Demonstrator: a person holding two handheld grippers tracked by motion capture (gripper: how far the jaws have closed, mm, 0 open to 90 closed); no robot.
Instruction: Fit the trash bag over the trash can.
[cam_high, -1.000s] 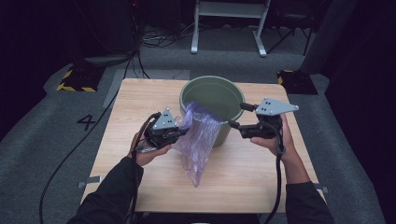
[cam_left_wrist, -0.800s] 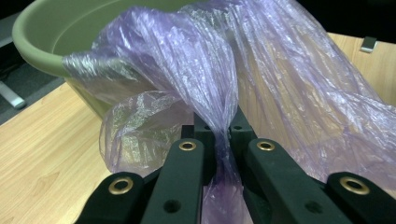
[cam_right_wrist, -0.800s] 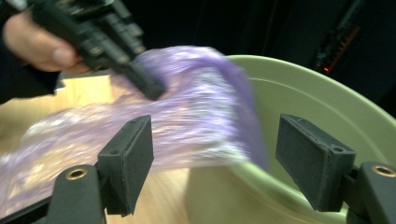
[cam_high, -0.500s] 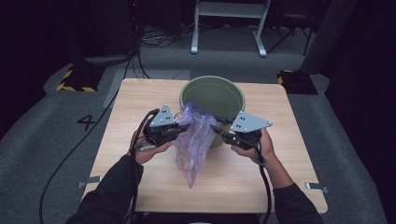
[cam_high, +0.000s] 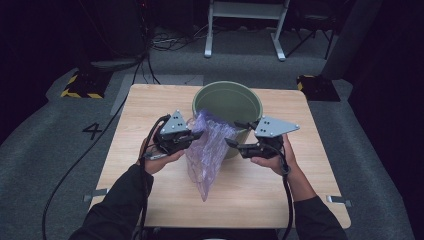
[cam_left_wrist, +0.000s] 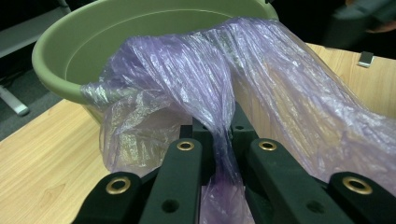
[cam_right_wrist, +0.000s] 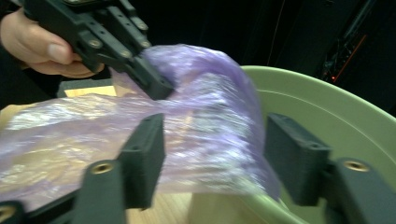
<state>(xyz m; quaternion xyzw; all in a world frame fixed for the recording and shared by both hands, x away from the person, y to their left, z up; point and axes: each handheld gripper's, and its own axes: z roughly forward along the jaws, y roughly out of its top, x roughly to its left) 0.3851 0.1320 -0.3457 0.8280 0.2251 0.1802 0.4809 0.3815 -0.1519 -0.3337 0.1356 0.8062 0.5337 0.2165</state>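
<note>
A crinkled purple plastic bag (cam_high: 207, 152) hangs from the rim of a green bucket (cam_high: 227, 100) down onto the wooden table (cam_high: 145, 107). My left gripper (cam_high: 198, 135) is shut on the bag's edge; in the left gripper view the film (cam_left_wrist: 210, 70) is pinched between the jaws (cam_left_wrist: 219, 130) in front of the bucket (cam_left_wrist: 60, 56). My right gripper (cam_high: 233, 134) stands open at the bag's right side, by the bucket wall. Its jaws have just been opening. The bag's top fold (cam_right_wrist: 210, 93) lies between them (cam_right_wrist: 215, 140), untouched by the pads. The left gripper (cam_right_wrist: 154, 79) shows beyond.
The bucket (cam_right_wrist: 336, 112) sits at the far middle of the table. Bare wood lies to either side and in front of the bag. On the floor are black cables (cam_high: 75, 165), a striped block (cam_high: 80, 85) and a white stand (cam_high: 245, 30).
My right gripper has come left and a little down, up to the bag. The bag's hanging end has shifted slightly. The left gripper has kept its hold and place.
</note>
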